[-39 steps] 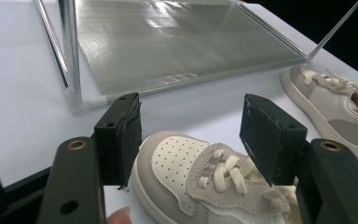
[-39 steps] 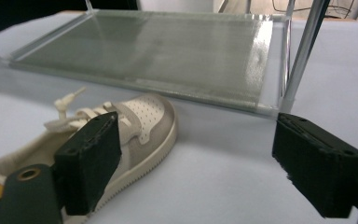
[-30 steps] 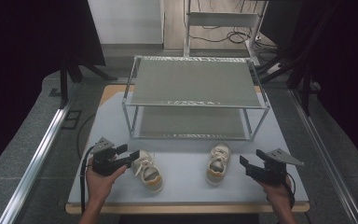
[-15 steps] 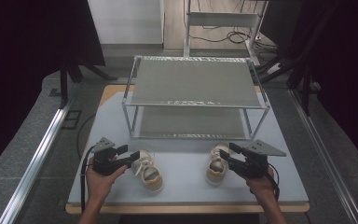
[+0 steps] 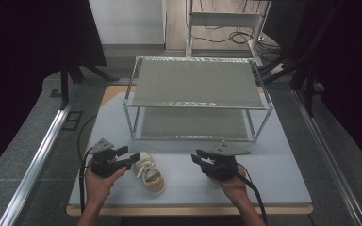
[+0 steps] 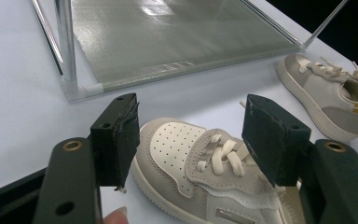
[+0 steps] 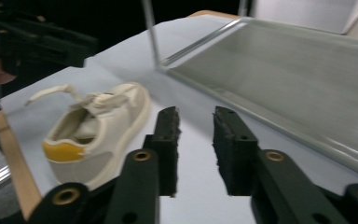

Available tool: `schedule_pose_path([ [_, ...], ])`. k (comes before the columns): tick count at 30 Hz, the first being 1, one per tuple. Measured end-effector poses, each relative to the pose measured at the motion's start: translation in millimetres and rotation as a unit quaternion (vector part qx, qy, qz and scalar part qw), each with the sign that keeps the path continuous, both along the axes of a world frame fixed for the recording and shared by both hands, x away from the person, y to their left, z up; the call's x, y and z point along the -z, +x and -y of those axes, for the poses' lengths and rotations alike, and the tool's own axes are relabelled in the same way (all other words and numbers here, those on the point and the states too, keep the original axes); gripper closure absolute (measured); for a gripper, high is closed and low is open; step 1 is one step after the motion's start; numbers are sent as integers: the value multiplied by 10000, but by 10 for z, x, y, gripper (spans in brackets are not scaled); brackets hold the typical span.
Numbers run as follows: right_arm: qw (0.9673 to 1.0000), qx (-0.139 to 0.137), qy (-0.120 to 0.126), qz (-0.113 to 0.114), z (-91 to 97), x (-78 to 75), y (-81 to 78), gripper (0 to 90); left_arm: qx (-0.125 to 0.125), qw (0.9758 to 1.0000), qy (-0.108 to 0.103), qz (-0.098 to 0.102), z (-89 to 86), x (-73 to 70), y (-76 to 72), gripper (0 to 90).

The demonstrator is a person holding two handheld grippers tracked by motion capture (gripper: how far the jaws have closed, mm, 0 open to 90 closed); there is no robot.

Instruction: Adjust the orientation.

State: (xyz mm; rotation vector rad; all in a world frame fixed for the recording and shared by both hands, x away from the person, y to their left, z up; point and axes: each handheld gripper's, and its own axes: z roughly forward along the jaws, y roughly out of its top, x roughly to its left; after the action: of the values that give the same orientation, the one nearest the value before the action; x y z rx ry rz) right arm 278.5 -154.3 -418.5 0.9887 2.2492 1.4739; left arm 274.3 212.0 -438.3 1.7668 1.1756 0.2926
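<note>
The right gripper (image 5: 201, 159) has been carried leftward over the surface (image 5: 283, 169) toward 9 o'clock, jaws narrowly parted on nothing; an approach is inferred. The left gripper (image 5: 133, 159), spread wide, brackets the left shoe (image 6: 200, 163): cream, perforated toe, laced. Right shoe (image 6: 328, 93) lies apart.

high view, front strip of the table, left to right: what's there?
left gripper → shoe → right gripper. A second shoe sits under the right gripper, too hidden here to place.
</note>
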Motion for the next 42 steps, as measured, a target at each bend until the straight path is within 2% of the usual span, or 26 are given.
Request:
schedule_pose_path([
  [5, 9987, -485, -95, -110, -334, 74, 25, 817, -12, 10000, 17, -50, 4, 22, 18, 363],
  [10, 9969, -723, -213, -212, -510, 162, 8, 865, 10, 10000, 24, -71, 12, 29, 14, 363],
  [11, 9955, -848, -321, -276, -560, 212, -23, 875, 10, 10000, 15, -66, 13, 26, 9, 363],
  [18, 9927, -1000, -536, -404, -645, 356, -135, 890, 48, 10000, -2, -38, 27, -7, -24, 363],
  [19, 9912, -1051, -637, -481, -666, 430, -170, 890, 74, 10000, 9, -35, 42, -11, -28, 363],
  [22, 9894, -1121, -714, -581, -695, 509, -193, 890, 79, 10000, 19, -41, 54, -15, -27, 363],
  [24, 9886, -1166, -729, -611, -709, 525, -198, 890, 79, 10000, 17, -43, 54, -15, -26, 363],
  [25, 9868, -1269, -779, -632, -739, 547, -212, 891, 77, 10000, 22, -43, 49, -14, -23, 363],
  [27, 9863, -1300, -795, -630, -756, 558, -220, 891, 75, 10000, 18, -44, 44, -14, -22, 363],
  [28, 9845, -1404, -831, -648, -781, 572, -232, 895, 69, 10000, 14, -45, 42, -14, -22, 363],
  [37, 9832, -1503, -786, -670, -838, 584, -265, 897, 88, 9999, 21, -54, 49, -16, -25, 363],
  [42, 9821, -1603, -742, -662, -984, 596, -312, 896, 51, 10000, -3, -46, 31, -27, -28, 363],
])
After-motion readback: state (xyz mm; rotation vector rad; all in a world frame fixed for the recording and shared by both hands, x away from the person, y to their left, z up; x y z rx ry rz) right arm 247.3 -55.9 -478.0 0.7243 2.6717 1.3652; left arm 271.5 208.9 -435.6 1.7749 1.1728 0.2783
